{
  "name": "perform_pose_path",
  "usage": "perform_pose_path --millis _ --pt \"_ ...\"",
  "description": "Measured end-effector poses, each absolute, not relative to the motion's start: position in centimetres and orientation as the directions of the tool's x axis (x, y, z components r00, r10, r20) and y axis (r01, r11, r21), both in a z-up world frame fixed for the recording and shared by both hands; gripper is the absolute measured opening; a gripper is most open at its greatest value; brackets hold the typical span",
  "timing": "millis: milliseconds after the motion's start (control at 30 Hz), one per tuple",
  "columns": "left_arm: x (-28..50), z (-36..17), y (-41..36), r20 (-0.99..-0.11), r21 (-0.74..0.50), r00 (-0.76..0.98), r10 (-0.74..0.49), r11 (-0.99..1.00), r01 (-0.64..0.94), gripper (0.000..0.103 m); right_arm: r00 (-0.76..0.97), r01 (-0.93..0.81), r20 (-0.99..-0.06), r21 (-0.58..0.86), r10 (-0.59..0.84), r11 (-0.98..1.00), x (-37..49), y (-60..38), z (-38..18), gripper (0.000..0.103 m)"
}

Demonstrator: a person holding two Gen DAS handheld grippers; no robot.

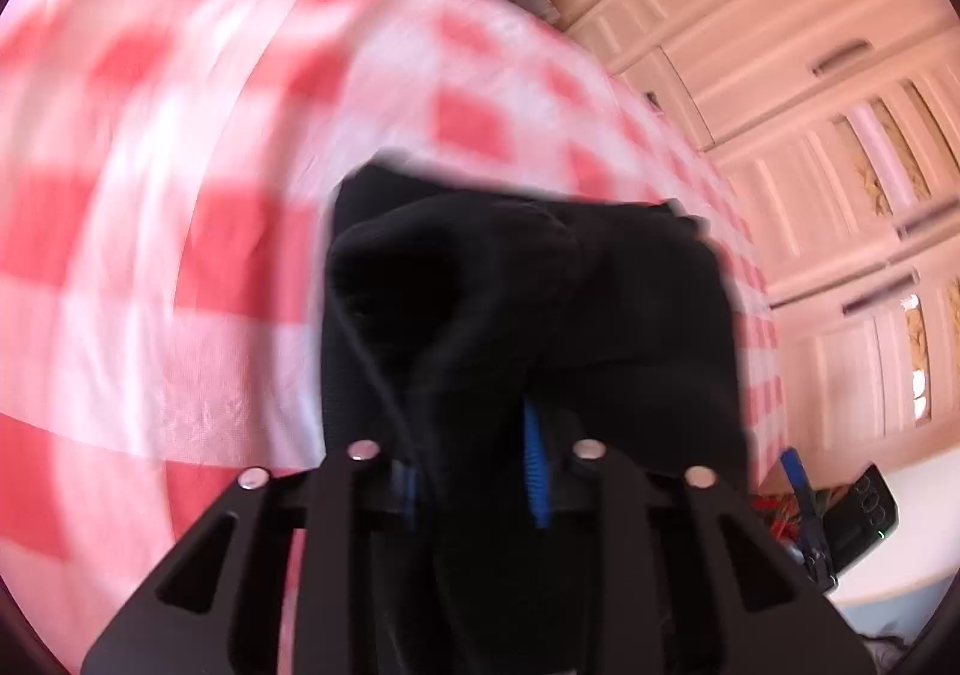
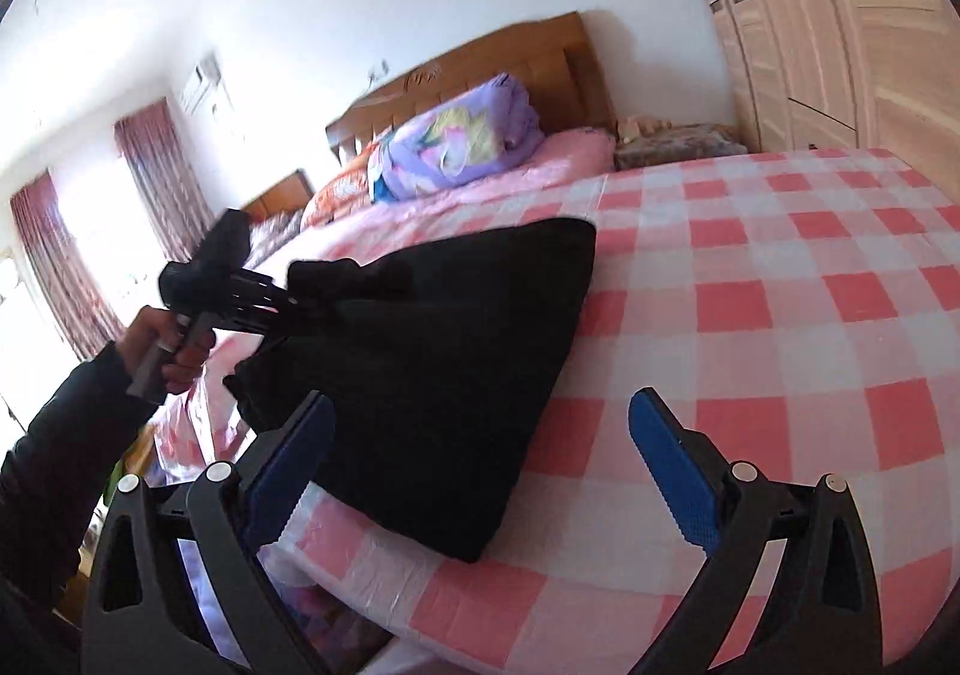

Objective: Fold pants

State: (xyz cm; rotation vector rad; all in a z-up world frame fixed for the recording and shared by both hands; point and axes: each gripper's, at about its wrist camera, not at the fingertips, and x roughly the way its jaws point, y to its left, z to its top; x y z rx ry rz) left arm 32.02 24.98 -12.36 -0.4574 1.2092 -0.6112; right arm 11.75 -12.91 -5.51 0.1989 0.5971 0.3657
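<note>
You were mid-fold: your left gripper (image 2: 312, 285) pinched the black pants (image 2: 432, 375) over the checked bed (image 2: 780, 315), right gripper (image 2: 480, 471) wide open, empty; next, lay the edge flat and release.

The pants (image 2: 432, 375) lie on the sheet (image 2: 780, 315), ahead and left of the right gripper (image 2: 480, 471). The left gripper (image 2: 306, 303) sits at their far left edge. A quilt (image 2: 456, 141) lies beyond them.

One pair of black pants (image 2: 432, 375) is seen ahead of the right gripper (image 2: 480, 471). Two grippers are counted, the left gripper (image 2: 300, 297) beyond. One purple quilt (image 2: 462, 141) is seen farther ahead.
</note>
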Motion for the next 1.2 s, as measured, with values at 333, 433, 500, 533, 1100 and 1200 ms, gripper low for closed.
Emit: perform_pose_path --millis 333,433,500,533,1100,1200 --pt "29.0 -7.0 26.8 -0.593 -0.681 0.354 -0.723 0.685 0.259 0.015 0.755 -0.251 -0.519 0.338 0.402 0.907 12.7 -13.7 -5.7 0.096" --pt "29.7 -10.3 27.2 -0.694 -0.625 0.321 -0.644 0.761 0.173 0.02 0.741 -0.265 -0.528 0.336 0.414 0.904 13.3 -13.2 -5.6 0.096" --pt "29.6 -11.7 28.3 -0.651 -0.672 0.344 -0.677 0.724 0.154 0.042 0.734 -0.26 -0.547 0.323 0.403 0.91 14.4 -13.5 -5.4 0.096" --pt "29.2 -11.4 28.8 -0.625 -0.685 0.371 -0.687 0.71 0.161 0.05 0.732 -0.255 -0.548 0.331 0.405 0.909 15.0 -14.0 -5.1 0.096" --pt "18.8 -7.9 15.7 -0.607 -0.403 0.531 -0.591 0.805 0.435 0.096 0.372 -0.282 -0.587 0.667 0.72 0.689 36.3 -9.3 -4.4 0.099" --pt "18.3 -8.4 16.4 -0.595 -0.398 0.538 -0.597 0.8 0.448 0.093 0.305 -0.217 -0.717 0.588 0.626 0.779 39.6 -7.4 -7.7 0.099"
